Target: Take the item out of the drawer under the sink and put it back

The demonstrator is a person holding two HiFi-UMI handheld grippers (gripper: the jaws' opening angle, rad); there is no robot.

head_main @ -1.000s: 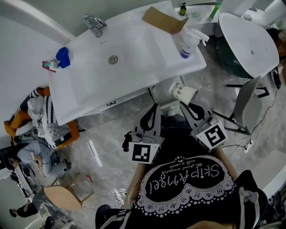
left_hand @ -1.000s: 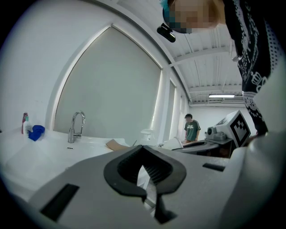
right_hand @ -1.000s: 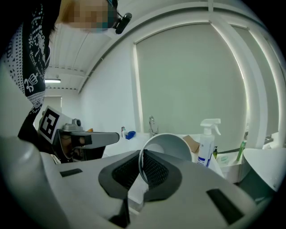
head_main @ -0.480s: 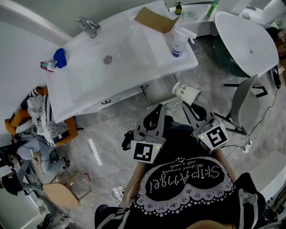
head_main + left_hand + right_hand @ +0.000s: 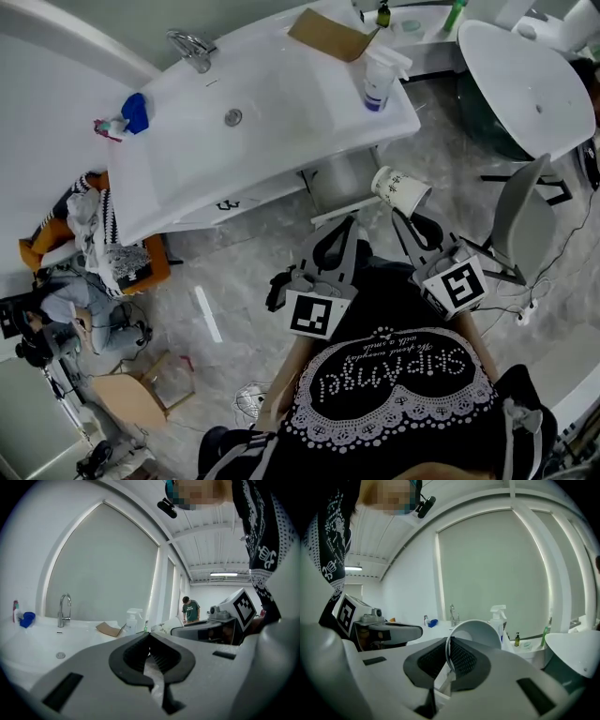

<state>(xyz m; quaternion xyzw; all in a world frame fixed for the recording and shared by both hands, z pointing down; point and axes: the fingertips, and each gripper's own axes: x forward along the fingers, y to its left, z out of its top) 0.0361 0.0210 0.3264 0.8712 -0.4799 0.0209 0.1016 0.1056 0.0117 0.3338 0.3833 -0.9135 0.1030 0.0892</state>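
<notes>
Head view first: the right gripper (image 5: 404, 217) is clamped on the rim of a white paper cup (image 5: 401, 190), which juts out sideways in the air, just off the front edge of the sink (image 5: 281, 94) and clear of everything. The right gripper view confirms it, with one wall of the cup (image 5: 476, 632) pinched between the ribbed pads. Alongside, the left gripper (image 5: 350, 221) has its jaws together on nothing, and its own view shows the tips meeting with only floor behind. Below the basin sits the white cabinet front (image 5: 228, 203); whether its drawer stands open I cannot tell. Now the worry: that is a thin paper wall held at a single spot on the rim, so the cup could buckle under the squeeze or swing round the pads and drop. A knock against the counter lip on the way down to the drawer could also twist it loose.
</notes>
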